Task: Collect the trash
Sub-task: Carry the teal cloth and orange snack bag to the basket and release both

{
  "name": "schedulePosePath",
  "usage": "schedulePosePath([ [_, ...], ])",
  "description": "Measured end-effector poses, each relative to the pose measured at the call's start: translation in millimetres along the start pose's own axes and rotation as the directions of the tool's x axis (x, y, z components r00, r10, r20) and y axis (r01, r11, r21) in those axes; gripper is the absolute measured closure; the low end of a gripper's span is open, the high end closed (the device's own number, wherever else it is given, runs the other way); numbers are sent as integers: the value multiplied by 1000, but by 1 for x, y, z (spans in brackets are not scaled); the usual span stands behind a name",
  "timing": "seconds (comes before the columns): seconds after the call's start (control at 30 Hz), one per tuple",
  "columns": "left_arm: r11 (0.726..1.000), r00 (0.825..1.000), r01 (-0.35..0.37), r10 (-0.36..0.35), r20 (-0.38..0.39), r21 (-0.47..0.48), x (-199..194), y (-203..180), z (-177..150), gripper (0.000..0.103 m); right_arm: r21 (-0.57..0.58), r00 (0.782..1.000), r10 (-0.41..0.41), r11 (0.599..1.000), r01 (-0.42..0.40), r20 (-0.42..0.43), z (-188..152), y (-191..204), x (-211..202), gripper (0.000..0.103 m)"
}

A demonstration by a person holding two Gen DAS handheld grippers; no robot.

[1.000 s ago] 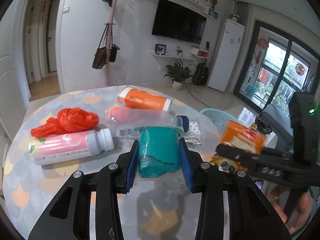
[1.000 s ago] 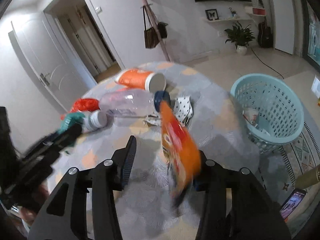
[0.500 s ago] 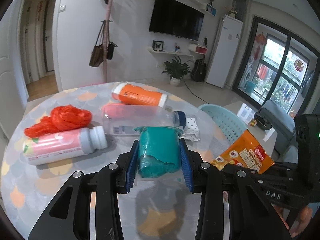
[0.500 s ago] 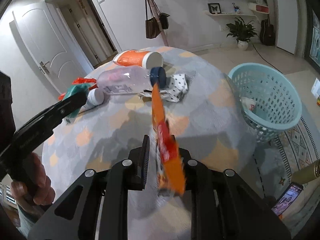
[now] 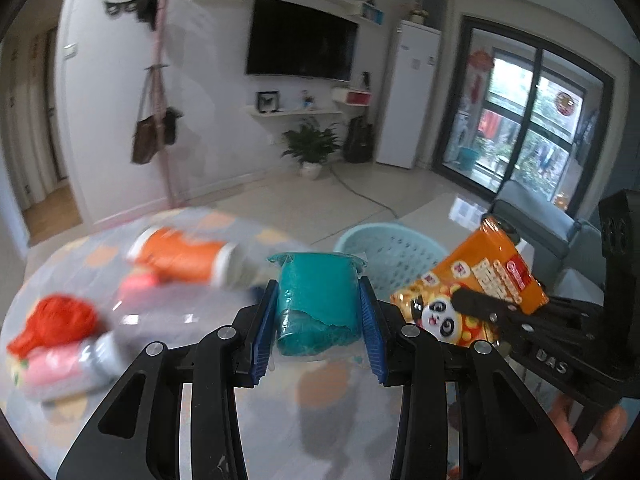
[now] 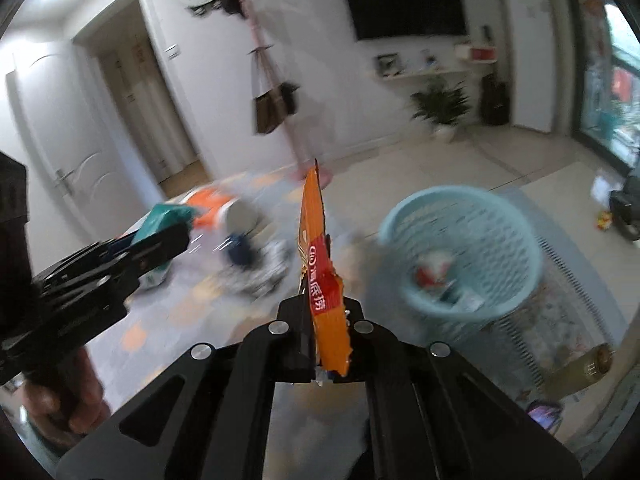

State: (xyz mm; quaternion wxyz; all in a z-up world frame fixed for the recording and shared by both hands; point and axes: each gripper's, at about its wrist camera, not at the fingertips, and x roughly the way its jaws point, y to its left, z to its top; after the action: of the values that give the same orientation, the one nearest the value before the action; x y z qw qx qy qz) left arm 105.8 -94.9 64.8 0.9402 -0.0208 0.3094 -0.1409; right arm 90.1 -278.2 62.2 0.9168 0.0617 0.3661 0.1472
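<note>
Daylight from window (image 5: 532, 120); motion blur, fisheye-bent edges, dark corners.

Bottles (image 5: 180, 260) on table (image 5: 328, 420), basket (image 5: 390, 256) beyond its edge

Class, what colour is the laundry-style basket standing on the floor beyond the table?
The basket is pale turquoise blue with perforated walls, seen best in the right wrist view.
</note>
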Motion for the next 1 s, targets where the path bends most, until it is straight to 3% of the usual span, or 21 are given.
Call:
schedulePosePath([
  [0.27, 992, 991, 123, -123, -60, -4, 76, -39, 39, 66, 127, 986, -161, 980, 154, 51, 34, -76, 24, 101],
  [0.63, 976, 954, 213, -216, -206, -39, 181, -62, 31, 65, 247, 963, -262, 931, 268, -57, 24, -149, 90, 101],
  [0.73, 973, 948, 224, -229, -220, -48, 194, -63, 29, 56, 269, 961, -265, 923, 275, -72, 21, -160, 100, 100],
  [0.77, 971, 946, 231, -238, -221, -58, 195, -60, 28, 49, 274, 962, -261, 922, 272, -79, 20, -165, 101, 100],
  [0.8, 970, 945, 234, -244, -220, -70, 196, -59, 28, 41, 285, 964, -252, 920, 267, -91, 20, -169, 104, 98],
  [0.9, 967, 946, 243, -255, -202, -81, 188, -55, 27, 35, 312, 969, -225, 918, 246, -103, 21, -174, 108, 88],
  [0.97, 966, 948, 246, -257, -190, -78, 182, -54, 27, 28, 320, 967, -237, 912, 256, -97, 21, -176, 105, 71],
  [1.0, 966, 950, 245, -255, -177, -78, 176, -51, 29, 26, 322, 966, -241, 911, 257, -91, 21, -176, 103, 52],
])
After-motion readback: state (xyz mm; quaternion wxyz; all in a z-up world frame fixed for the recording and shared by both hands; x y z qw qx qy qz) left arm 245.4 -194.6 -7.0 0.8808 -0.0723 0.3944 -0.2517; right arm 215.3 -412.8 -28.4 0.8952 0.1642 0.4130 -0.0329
